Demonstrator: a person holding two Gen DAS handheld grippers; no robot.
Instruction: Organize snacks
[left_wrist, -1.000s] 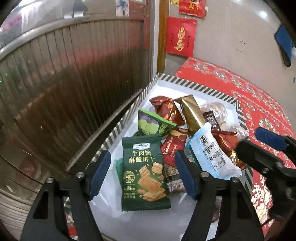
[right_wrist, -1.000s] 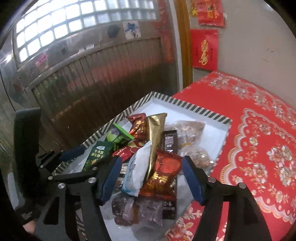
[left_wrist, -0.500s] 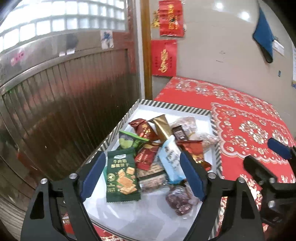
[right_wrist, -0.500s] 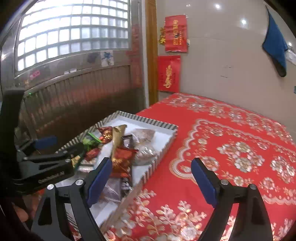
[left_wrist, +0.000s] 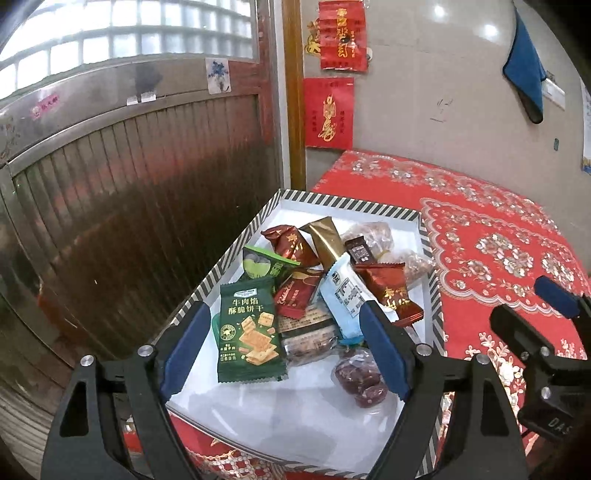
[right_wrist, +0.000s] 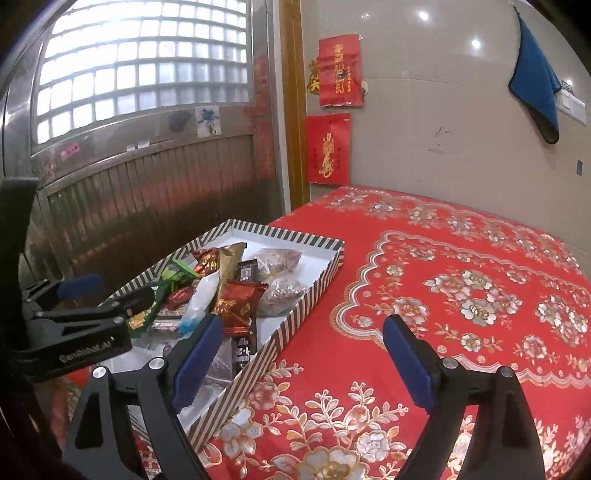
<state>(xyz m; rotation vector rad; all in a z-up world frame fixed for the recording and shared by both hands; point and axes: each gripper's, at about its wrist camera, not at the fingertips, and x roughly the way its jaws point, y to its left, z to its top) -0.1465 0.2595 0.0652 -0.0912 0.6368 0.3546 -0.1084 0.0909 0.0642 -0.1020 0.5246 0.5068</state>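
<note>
snack packets (left_wrist: 317, 291) heaped in striped tray (left_wrist: 343, 202) on red tablecloth (right_wrist: 461, 295).

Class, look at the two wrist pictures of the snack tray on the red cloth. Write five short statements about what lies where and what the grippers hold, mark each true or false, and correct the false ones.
1. The snacks lie in a striped-rim tray. True.
2. The left gripper grips the green cracker packet. False: its fingers stand open with nothing pressed between them, and the packet lies flat in the tray.
3. The right gripper hangs over the red tablecloth and the tray's near wall, holding nothing. True.
4. A gold wrapper lies outside the tray on the cloth. False: it lies among the other snacks in the tray.
5. The blue cloth covers the tray. False: it hangs on the wall.
</note>
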